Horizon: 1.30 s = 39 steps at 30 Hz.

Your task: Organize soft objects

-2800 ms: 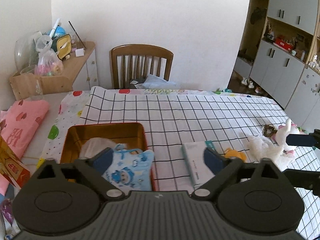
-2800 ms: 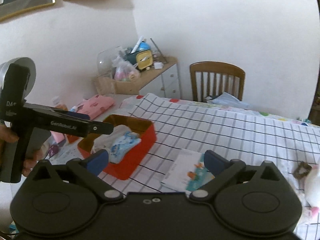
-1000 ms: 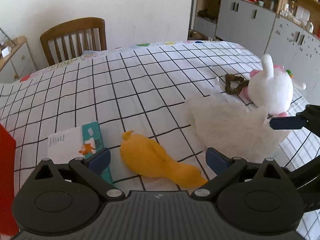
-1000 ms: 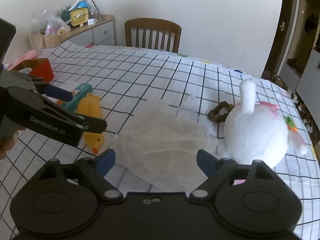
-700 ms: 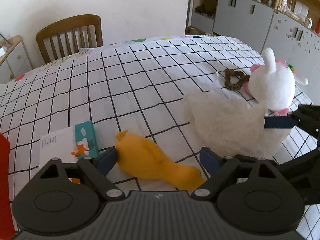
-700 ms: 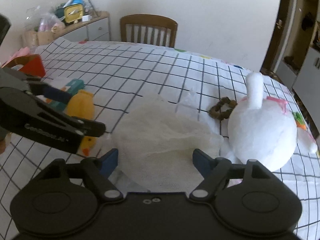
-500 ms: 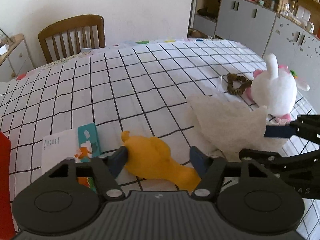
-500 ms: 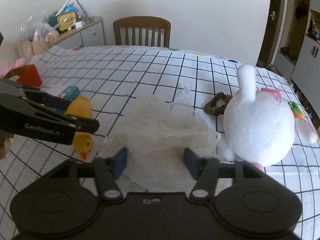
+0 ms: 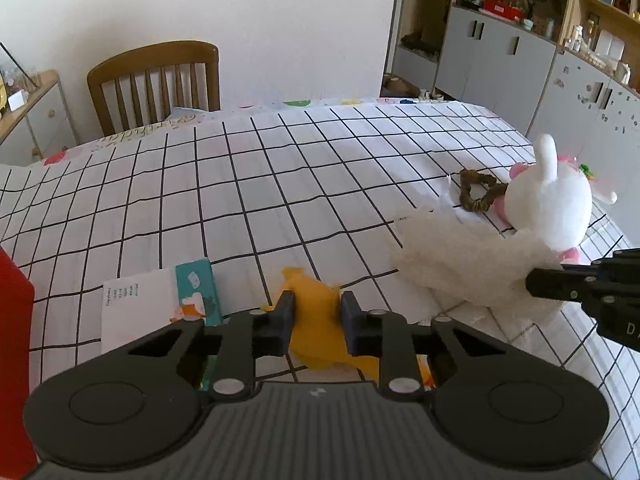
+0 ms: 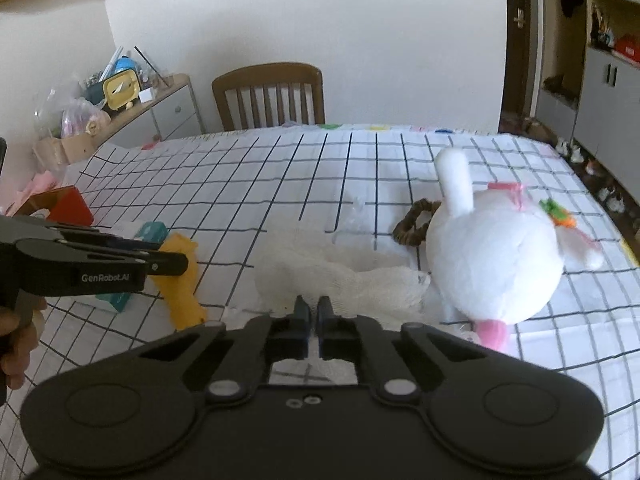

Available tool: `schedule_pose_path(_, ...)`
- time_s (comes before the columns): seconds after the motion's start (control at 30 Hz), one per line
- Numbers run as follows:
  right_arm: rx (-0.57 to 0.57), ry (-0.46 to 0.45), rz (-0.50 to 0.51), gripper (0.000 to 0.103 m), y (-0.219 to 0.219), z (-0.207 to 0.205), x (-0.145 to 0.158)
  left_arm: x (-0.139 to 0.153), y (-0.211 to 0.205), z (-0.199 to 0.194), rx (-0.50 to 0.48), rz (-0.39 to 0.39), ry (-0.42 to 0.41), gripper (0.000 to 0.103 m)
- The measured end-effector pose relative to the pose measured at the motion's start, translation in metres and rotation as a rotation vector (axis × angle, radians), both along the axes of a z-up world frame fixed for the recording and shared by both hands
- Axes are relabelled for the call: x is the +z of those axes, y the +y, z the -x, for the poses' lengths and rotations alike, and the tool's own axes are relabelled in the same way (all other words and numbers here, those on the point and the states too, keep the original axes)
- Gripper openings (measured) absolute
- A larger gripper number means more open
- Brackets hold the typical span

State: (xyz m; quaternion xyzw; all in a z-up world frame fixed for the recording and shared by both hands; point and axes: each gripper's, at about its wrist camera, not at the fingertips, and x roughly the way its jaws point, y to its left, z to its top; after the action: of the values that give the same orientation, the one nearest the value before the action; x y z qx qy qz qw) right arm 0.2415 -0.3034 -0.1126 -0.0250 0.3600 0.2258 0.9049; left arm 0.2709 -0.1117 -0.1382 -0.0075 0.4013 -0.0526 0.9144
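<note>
Your left gripper covered the lower half of the yellow duck, so its head stayed out of sight in the left wrist view. The red box at nine o'clock was cut off by the frame edge. Your right gripper hid the near edge of the white cloth. The shelf clutter at one o'clock was too small to identify.

open: far tablecloth | blocked right: plush rabbit, brown ring
</note>
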Motion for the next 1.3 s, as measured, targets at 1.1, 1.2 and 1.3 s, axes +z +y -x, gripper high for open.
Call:
schedule_pose_path(1.1, -0.027, -0.108, -0.083, 0.003, -0.034, 0.071, 0.068, 0.028, 0.017, 0.036, 0.008, 0.091, 0.032, 0.010)
schedule_pose_path(1.2, -0.027, -0.115, -0.084, 0.003, -0.040, 0.074, 0.072, 0.028, 0.015, 0.036, 0.017, 0.083, 0.034, 0.011)
schedule_pose_path(1.3, -0.026, -0.127, -0.083, 0.003, -0.044, 0.077, 0.077, 0.028, 0.013, 0.035, 0.027, 0.074, 0.040, 0.012)
